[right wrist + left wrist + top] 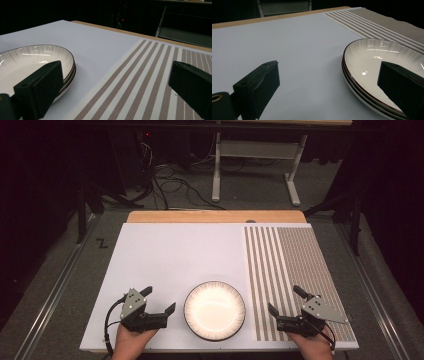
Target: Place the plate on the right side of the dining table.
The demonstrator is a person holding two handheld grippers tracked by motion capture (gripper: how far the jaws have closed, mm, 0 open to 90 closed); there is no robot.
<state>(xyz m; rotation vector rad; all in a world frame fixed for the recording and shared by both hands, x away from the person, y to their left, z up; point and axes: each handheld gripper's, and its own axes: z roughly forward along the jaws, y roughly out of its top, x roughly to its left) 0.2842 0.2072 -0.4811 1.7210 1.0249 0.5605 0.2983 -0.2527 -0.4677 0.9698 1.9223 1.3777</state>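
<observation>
Left gripper [160, 300]: jaws apart, empty | plates [214, 310] just right | right gripper [286, 301]: jaws apart, empty, over mat [295, 270]

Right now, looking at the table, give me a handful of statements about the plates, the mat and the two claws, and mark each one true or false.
1. The plates sit between the left claw and the right claw. True.
2. The left claw is shut on a plate rim. False: its jaws stand wide apart with nothing between them, and it is beside the plates, not touching them.
3. There is more than one plate, stacked. True: the left gripper view shows several rims one on another.
4. The plates rest on the striped mat. False: they sit on the bare white table top, left of the mat.
5. The right claw is open above the mat's near edge. True.
</observation>
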